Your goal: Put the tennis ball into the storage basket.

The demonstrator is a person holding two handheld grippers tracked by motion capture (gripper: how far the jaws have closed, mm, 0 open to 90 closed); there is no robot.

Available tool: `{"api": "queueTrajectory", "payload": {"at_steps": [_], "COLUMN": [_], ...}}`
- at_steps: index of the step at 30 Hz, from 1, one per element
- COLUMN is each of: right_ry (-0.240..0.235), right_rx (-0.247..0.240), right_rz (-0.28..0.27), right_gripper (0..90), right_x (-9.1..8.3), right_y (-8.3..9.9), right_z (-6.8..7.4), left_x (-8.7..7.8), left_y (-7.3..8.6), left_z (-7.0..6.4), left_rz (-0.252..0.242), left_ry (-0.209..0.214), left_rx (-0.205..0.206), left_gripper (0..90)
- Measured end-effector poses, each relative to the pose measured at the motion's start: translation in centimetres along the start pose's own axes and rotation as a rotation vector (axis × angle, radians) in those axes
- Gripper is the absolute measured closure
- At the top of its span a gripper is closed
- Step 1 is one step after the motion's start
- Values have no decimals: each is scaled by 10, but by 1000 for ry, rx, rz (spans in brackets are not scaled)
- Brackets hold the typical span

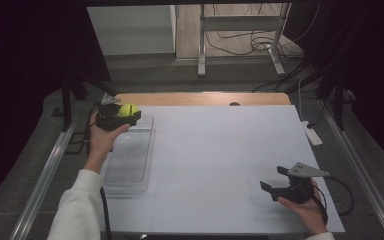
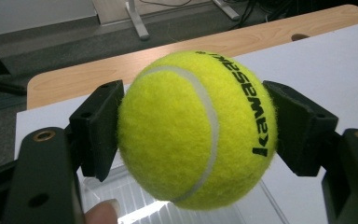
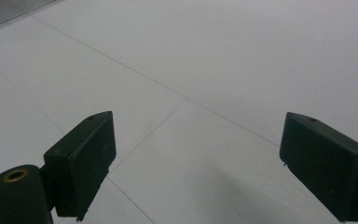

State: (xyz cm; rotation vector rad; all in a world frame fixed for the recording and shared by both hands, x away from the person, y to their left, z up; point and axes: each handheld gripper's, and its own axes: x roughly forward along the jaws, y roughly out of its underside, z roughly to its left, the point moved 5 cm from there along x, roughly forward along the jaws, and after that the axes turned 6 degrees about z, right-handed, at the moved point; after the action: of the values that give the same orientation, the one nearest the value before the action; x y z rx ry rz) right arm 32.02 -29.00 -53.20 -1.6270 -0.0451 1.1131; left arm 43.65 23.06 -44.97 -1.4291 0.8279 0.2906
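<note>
A yellow tennis ball with black lettering is clamped in my left gripper, held above the far end of a clear plastic tray at the table's left. In the left gripper view the ball sits squarely between both black pads, with the tray's ribbed floor just below. My right gripper is low over the white table near the front right, open, with nothing between its fingertips.
The white table top has a wooden strip along its far edge. A small white device lies at the right edge. Metal rails run along both sides; cables and a stand lie on the floor beyond.
</note>
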Motion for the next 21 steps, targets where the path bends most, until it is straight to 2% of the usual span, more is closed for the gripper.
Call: {"api": "queueTrajectory", "payload": {"at_steps": [7, 21], "right_ry": [3, 4], "right_rx": [1, 3], "right_rz": [0, 5], "right_gripper": [106, 106], "right_x": [0, 0], "right_y": [0, 1], "right_z": [-1, -1], "left_x": [4, 19], "left_y": [2, 11], "left_z": [6, 22], "left_rz": [14, 74], "left_ry": [-9, -44], "left_rx": [-12, -44], "left_gripper": [259, 259]}}
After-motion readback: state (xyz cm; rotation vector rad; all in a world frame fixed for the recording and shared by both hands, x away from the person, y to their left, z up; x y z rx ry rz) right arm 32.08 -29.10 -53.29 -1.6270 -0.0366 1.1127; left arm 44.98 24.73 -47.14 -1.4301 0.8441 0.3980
